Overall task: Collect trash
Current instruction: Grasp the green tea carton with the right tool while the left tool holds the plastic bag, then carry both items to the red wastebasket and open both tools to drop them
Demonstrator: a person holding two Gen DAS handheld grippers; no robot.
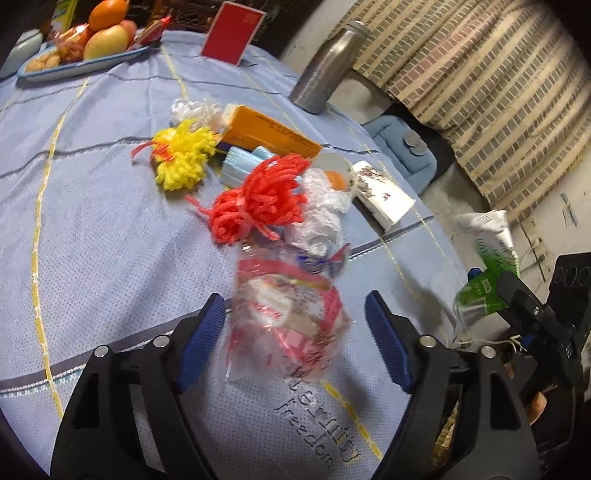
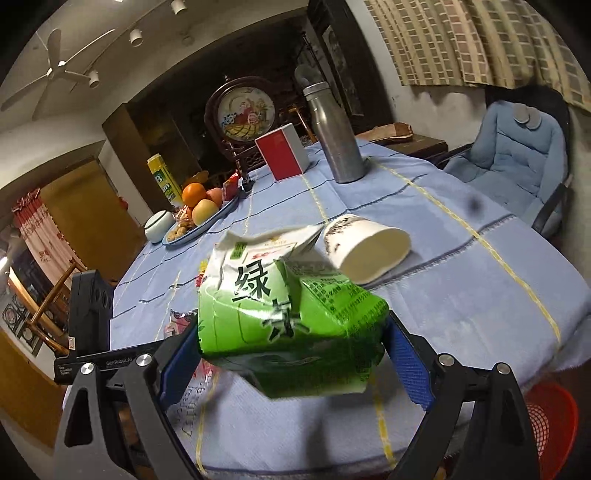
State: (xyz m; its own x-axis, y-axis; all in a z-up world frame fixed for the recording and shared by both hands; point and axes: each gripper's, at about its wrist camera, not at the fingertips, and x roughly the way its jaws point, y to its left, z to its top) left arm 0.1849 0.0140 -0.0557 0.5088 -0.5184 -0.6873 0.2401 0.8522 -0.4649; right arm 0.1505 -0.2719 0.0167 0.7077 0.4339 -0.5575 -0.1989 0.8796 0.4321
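Flask (image 2: 338, 138) behind tipped cup (image 2: 365, 254) on table (image 2: 461, 295)

clear red wrapper (image 1: 288, 325) btwn open left tongs (image 1: 295, 325), above tablecloth (image 1: 110, 221)

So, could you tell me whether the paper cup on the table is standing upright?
No, the paper cup lies on its side on the tablecloth.

Two wrist fisheyes, both low over your blue-clothed table (image 1: 110, 221).

Your left view looks steeply down along its fingers, close over the litter pile. Your right view sits at the table's near edge, tilted less, taking in the room beyond. Both share the paper cup (image 1: 382, 195) (image 2: 365, 254), steel bottle (image 1: 325, 70) (image 2: 338, 136), red box (image 1: 232, 33) (image 2: 282, 157) and fruit tray (image 1: 79, 66) (image 2: 201, 229).
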